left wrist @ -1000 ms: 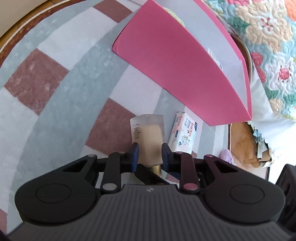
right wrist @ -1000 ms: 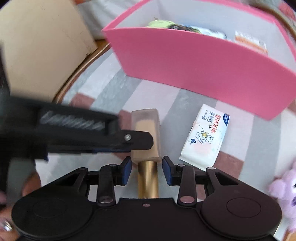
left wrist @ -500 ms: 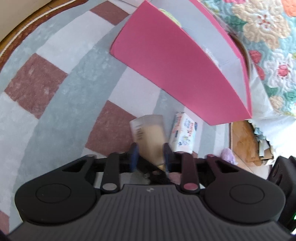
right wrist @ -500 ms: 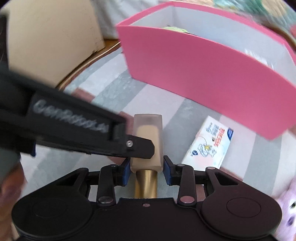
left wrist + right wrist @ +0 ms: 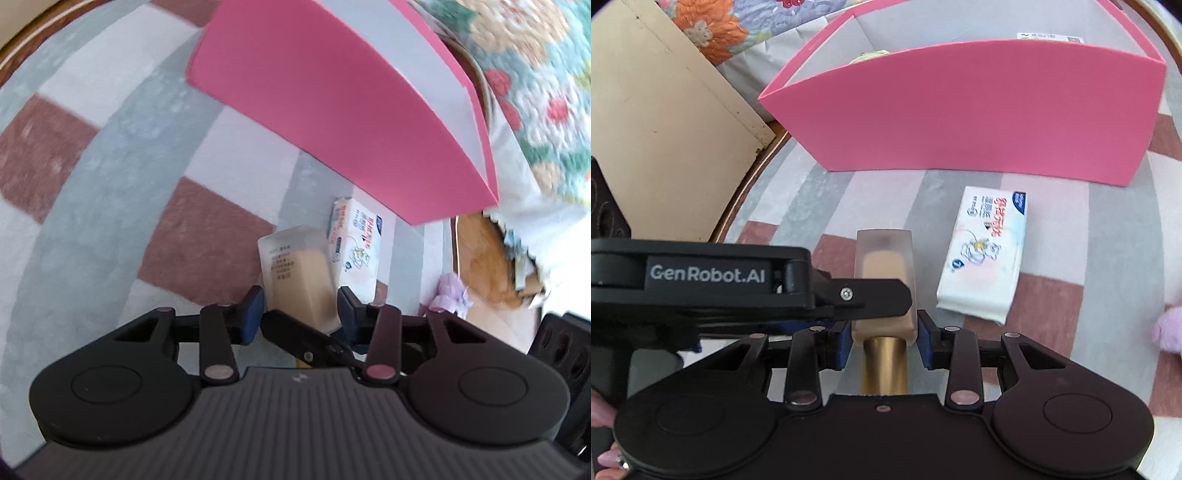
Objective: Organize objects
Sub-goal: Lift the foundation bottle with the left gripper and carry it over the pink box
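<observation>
Both hand-held grippers meet on one foundation bottle [image 5: 884, 280]: the right gripper [image 5: 884, 334] pinches it at the base of its frosted body, just above the gold cap, while the left gripper [image 5: 301, 308] stands spread around it, pads clear of the bottle on both sides. A second ago the left pads pressed the bottle; its jaws have just been opening, with the bottle between them but no longer squeezed. In the right wrist view the left gripper's finger now reaches in from nine o'clock across the bottle's lower half, lower and more level than a second ago. The pink box [image 5: 960, 122] has shifted too: it sat tilted toward one o'clock before and now spans the view from ten to two o'clock, its open top showing a grey inner wall. A tissue pack [image 5: 984, 254] lies flat on the checked rug [image 5: 798, 195] at two o'clock of the bottle, near but apart from it, and short of the box's near wall. Bare rug lies between the bottle's tip and the box at twelve o'clock. At nine to eleven o'clock a beige board [image 5: 661, 129] stands along the rug's curved rim. A pink plush toy [image 5: 1169, 328] peeks in at three o'clock.
</observation>
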Tool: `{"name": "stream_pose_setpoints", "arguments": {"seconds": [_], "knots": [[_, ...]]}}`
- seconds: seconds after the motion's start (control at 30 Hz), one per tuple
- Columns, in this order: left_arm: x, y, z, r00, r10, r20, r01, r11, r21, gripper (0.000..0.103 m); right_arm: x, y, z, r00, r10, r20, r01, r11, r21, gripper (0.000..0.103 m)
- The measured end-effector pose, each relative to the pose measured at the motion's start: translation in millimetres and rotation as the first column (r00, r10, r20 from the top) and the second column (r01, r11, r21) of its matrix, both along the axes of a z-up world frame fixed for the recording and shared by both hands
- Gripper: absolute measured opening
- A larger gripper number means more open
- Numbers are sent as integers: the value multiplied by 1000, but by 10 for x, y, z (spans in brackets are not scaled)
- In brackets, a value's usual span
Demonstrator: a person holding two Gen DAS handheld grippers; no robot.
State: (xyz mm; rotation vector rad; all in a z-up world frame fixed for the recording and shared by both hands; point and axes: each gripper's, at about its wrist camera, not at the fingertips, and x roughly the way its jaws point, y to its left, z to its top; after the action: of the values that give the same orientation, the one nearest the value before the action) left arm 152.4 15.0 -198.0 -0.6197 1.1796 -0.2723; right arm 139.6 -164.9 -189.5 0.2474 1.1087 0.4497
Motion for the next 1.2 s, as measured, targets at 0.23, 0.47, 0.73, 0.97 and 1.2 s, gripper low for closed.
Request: {"name": "stream_pose_setpoints", "arguments": {"seconds": [0.23, 0.47, 0.73, 0.97, 1.2], "knots": [[-53, -144, 72, 999, -36, 13, 35, 997, 72, 41, -86, 55, 4, 996, 83, 37, -81, 995, -51, 42], [-250, -144, 175, 998, -61, -21, 62, 994, 90, 41, -197, 105, 64, 993, 116, -6, -117, 991, -70, 42], [-486, -67, 574, 992, -126, -4, 126, 990, 68, 41, -396, 77, 449, 990, 139, -12, -139, 988, -70, 42], [-600, -133, 994, 992, -115, 50, 112, 992, 50, 41, -458, 130, 951, 986, 165, -27, -167, 973, -160, 42], [-625, -148, 1342, 992, -107, 71, 101, 992, 75, 41, -442, 95, 1245, 985, 168, -31, -171, 976, -132, 42]]}}
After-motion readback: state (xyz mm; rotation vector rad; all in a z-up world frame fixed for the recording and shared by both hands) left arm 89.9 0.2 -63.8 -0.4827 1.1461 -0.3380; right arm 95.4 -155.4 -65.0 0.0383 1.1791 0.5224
